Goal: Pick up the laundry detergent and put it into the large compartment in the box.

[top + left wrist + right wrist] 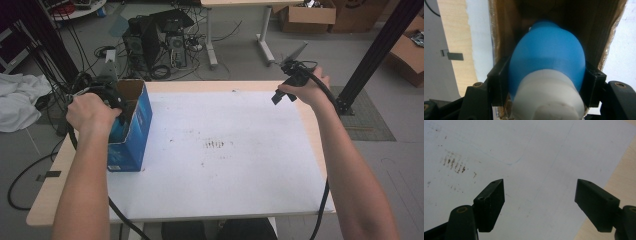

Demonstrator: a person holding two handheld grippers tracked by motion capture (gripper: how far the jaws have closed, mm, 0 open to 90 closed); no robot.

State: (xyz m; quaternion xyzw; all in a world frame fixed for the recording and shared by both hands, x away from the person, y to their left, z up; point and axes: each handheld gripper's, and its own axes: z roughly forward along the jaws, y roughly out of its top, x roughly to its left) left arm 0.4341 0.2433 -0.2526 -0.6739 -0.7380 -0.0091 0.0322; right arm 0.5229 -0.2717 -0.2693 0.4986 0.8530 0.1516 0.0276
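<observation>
Smooth blue-and-white rubber bulb (547,75) clamped in left jaws inside brown cardboard box (506,37); right jaws wide, empty

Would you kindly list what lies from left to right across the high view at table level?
White cloth → left gripper → blue box → brown smudges on the white sheet → right gripper.

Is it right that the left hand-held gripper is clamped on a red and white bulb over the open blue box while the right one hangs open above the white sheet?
Not quite: the bulb is blue and white, not red and white, as the left gripper view shows. The rest stands: the left hand-held gripper is clamped on it over the open blue box, and the right hand-held gripper hangs open above the white sheet.
</observation>
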